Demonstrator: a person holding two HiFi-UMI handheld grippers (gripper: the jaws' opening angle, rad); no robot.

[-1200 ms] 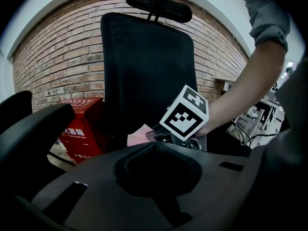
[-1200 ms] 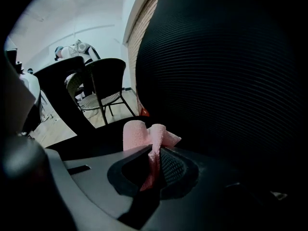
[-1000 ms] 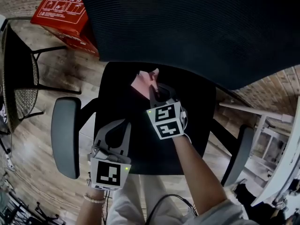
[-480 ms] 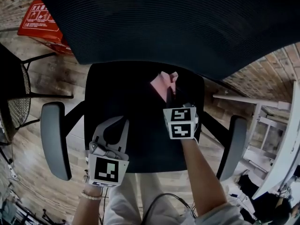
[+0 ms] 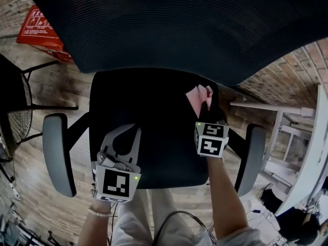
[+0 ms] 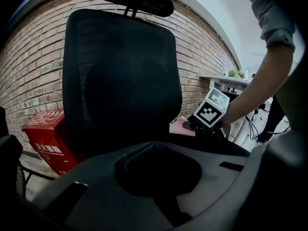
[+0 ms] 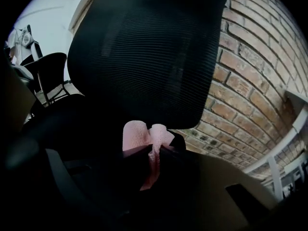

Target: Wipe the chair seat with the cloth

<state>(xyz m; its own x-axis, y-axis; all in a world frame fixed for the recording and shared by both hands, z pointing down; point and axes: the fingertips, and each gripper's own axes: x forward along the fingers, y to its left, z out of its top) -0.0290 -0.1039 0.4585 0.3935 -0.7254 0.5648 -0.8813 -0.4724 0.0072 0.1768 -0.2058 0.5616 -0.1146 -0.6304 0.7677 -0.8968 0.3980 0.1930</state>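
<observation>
A black office chair fills the head view; its seat (image 5: 148, 122) is dark and flat under a tall mesh backrest (image 5: 169, 24). A pink cloth (image 5: 199, 97) lies on the seat's back right corner, with my right gripper (image 5: 209, 107) shut on it. In the right gripper view the cloth (image 7: 147, 143) bunches between the jaws, below the backrest (image 7: 144, 52). My left gripper (image 5: 124, 138) rests at the seat's front left, jaws together, holding nothing. The left gripper view shows the right gripper's marker cube (image 6: 211, 110) and the cloth (image 6: 184, 127) across the seat.
Grey armrests (image 5: 56, 152) (image 5: 250, 158) flank the seat. A red box (image 5: 41, 29) stands on the wooden floor at the upper left, beside a black metal-frame chair (image 5: 18, 106). A white table frame (image 5: 287, 132) stands at the right, by the brick wall (image 7: 255, 76).
My right gripper has dragged the pink cloth across the seat from the middle back to the back right corner. The left gripper has stayed at the seat's front left.
</observation>
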